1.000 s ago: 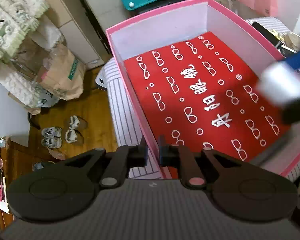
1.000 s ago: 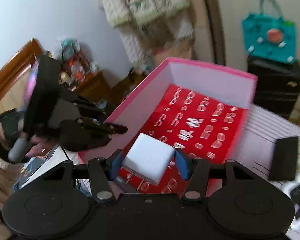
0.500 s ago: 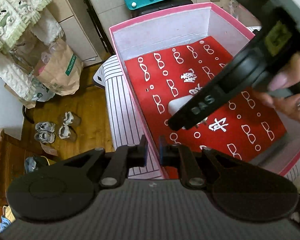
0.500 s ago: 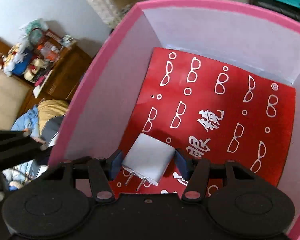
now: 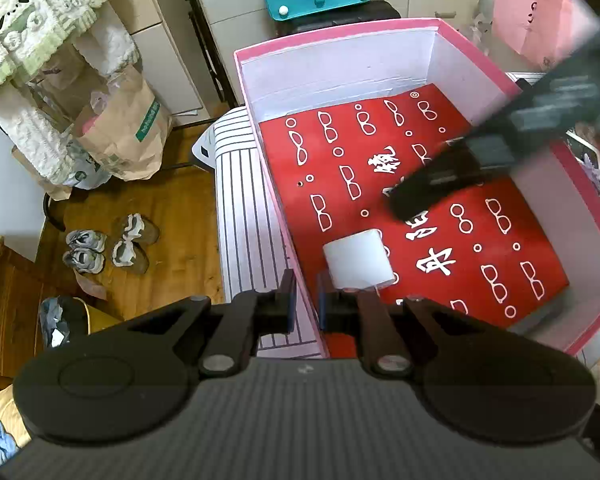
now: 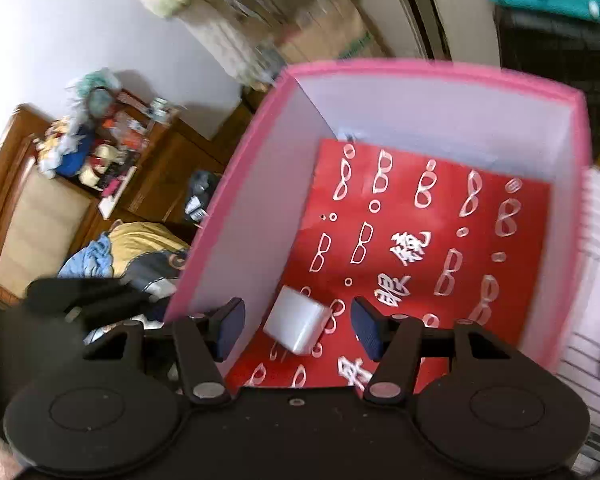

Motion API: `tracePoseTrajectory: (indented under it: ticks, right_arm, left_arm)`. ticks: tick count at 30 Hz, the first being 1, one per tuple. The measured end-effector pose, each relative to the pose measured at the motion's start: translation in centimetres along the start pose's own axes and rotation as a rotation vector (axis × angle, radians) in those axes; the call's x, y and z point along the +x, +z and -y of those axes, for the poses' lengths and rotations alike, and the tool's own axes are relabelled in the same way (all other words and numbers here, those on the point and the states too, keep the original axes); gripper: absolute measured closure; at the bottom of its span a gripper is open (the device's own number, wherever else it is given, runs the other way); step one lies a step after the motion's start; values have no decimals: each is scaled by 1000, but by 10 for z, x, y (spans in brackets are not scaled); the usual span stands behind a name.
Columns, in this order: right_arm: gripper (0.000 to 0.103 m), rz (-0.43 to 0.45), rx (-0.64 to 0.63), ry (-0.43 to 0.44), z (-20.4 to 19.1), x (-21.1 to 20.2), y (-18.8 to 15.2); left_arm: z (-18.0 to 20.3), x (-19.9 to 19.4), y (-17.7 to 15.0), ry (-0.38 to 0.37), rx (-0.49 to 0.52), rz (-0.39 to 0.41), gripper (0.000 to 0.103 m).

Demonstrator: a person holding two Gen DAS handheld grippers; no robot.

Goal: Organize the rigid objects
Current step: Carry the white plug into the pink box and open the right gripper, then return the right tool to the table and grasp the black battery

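Now we lift the right gripper (image 6: 298, 330) straight out, jaws opening and clear of the charger (image 5: 358, 259) (lying on the box (image 5: 332, 42) floor by the near-left wall), while the left gripper (image 5: 305, 295) pinches that wall.

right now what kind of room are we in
Probably a lived-in bedroom or home storage corner: shoes on a wooden floor, knitted garments hanging by a cupboard, and a cluttered wooden dresser.

White charger block (image 5: 358, 258) lies flat on pink box's (image 5: 380, 30) red floor.
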State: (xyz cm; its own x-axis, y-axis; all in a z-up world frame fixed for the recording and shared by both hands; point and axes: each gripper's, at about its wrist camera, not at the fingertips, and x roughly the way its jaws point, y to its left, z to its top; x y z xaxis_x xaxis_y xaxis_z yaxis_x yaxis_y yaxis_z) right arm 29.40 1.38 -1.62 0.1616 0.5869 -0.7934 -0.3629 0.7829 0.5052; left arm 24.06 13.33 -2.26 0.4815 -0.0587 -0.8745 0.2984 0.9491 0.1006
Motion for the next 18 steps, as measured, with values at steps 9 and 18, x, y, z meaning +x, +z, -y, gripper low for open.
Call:
tracePoseTrajectory:
  ticks: [9, 18]
  right_arm:
    - [39, 163, -105, 15, 23, -97, -63]
    - [39, 309, -31, -153, 85, -145, -120]
  left_arm:
    - [6, 0, 3, 27, 13, -16, 93]
    - [8, -2, 1, 33, -3, -16, 93]
